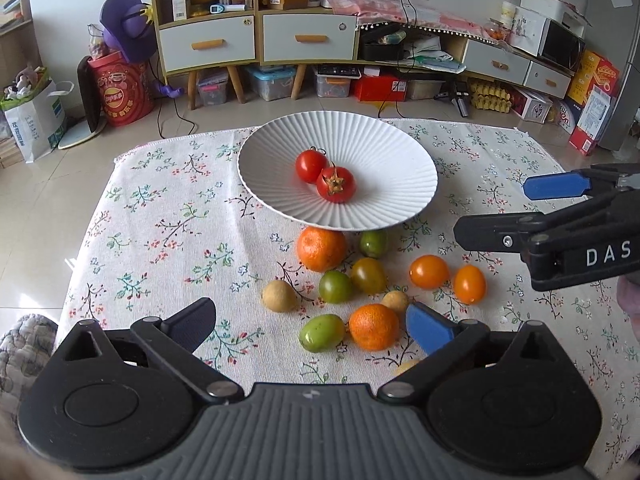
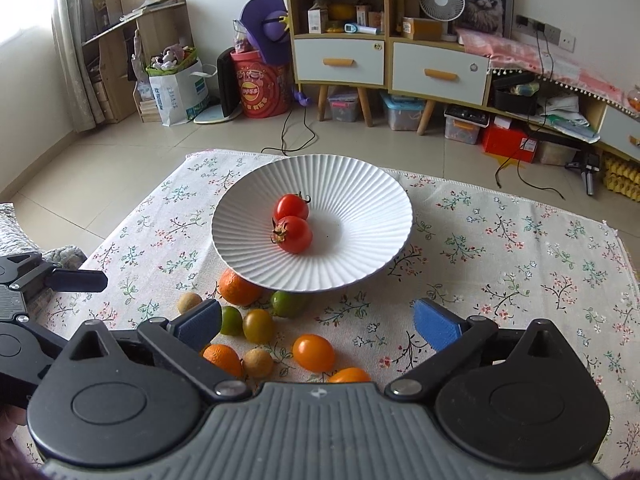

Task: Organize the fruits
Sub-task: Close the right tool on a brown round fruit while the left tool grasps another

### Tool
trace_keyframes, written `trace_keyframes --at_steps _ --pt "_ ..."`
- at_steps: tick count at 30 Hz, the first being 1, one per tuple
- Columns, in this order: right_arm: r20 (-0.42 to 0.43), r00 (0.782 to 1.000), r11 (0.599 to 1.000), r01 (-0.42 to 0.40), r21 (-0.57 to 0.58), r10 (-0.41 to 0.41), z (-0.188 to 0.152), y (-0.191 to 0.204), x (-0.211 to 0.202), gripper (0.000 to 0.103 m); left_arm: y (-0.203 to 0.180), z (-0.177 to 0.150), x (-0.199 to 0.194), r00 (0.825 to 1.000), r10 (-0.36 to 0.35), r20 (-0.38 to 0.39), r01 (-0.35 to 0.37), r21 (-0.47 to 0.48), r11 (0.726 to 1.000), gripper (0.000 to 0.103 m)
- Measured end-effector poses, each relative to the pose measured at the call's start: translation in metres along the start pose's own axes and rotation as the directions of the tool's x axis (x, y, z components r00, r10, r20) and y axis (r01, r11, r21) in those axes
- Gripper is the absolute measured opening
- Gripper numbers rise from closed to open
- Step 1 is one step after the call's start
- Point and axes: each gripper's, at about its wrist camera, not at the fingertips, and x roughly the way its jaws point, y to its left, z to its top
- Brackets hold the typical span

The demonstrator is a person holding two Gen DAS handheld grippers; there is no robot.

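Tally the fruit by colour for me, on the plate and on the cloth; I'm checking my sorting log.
Red tomatoes, on the plate: 2
Oranges: 2
Orange tomatoes: 2
Green fruits: 3
Olive-brown tomato: 1
Tan round fruits: 2
Total: 12
A yellowish bit beside the left gripper's jaws is too hidden to count.

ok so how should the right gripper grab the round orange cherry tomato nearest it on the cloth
Grip the round orange cherry tomato across its short middle, coming from above. It lies free on the floral tablecloth, with gaps on both sides for the open right gripper's fingers.
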Motion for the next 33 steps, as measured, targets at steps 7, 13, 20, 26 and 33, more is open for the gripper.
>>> trace_keyframes --at_steps 7,13,20,26,33 --pt "0.042 0.999 0.999 -0.001 -0.052 0.003 -0.018 0.009 -0.014 0.102 0.008 -0.025 -0.003 1.0 0.004 -0.012 -0.004 0.008 1.0 0.099" --pt "0.05 0.998 0.998 -0.043 -0.054 0.046 -0.032 0.014 -0.015 0.102 0.013 -0.041 -0.005 1.0 0.018 -0.016 -0.018 0.02 1.0 0.099" --pt "0.027 0.997 0.992 -0.065 -0.111 0.068 -0.056 0.028 -0.008 0.102 0.012 -0.056 -0.003 0.999 0.029 -0.025 -0.028 0.048 0.998 0.099" --pt "-0.044 0.994 0.982 -0.108 -0.155 0.102 -0.079 0.042 0.005 0.102 0.012 -0.069 0.007 0.997 0.046 -0.067 -0.042 0.067 0.997 0.099" --pt "-0.101 0.99 0.969 -0.117 -0.22 0.097 -0.095 0.053 0.016 0.102 0.01 -0.076 0.015 0.995 0.067 -0.073 -0.06 0.096 0.994 0.099"
